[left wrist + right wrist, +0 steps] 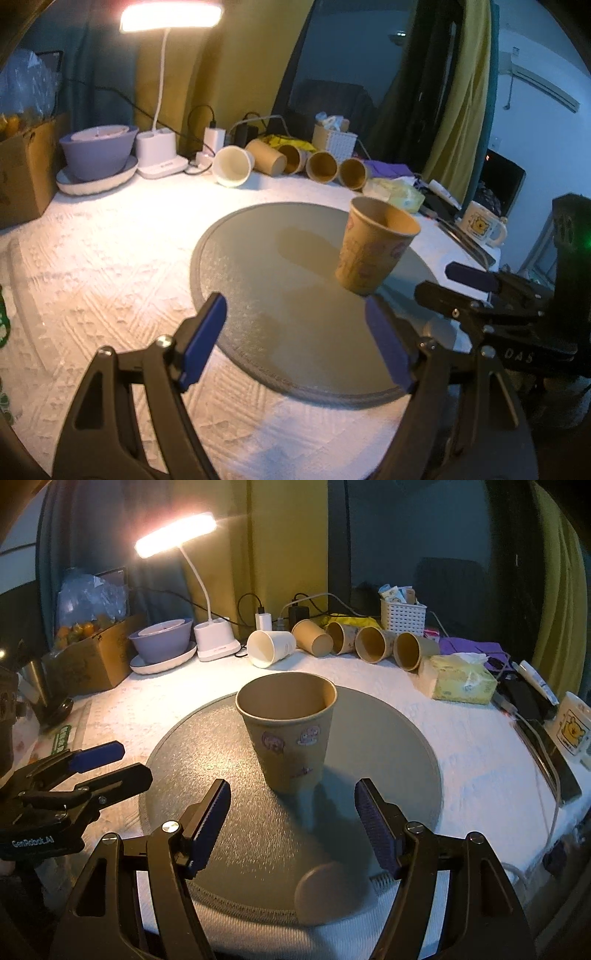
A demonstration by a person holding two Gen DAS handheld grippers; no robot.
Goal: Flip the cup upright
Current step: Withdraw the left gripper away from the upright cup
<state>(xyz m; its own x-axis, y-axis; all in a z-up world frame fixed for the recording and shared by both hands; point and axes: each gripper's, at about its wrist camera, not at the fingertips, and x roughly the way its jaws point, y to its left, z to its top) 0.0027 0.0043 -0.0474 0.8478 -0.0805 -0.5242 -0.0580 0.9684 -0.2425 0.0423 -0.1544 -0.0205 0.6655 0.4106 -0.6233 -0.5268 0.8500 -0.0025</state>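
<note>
Right wrist view shows stickers on my cup (289, 734), upright on the round mat (229, 834); the left view catches its side only. My right gripper (291, 827) and left gripper (295, 343) are both spread, empty. Behind lie four brown cups (373, 644) and one white cup (269, 648).

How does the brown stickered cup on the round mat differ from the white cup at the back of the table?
Pose: the stickered cup stands upright, mouth up, while the white cup lies on its side with its mouth toward the cameras.
Colour: the stickered cup is brown with small cartoon stickers; the white cup is plain.
Place: the stickered cup sits on the grey round mat; the white cup lies off it, beside the lamp base.
Neither is held.
</note>
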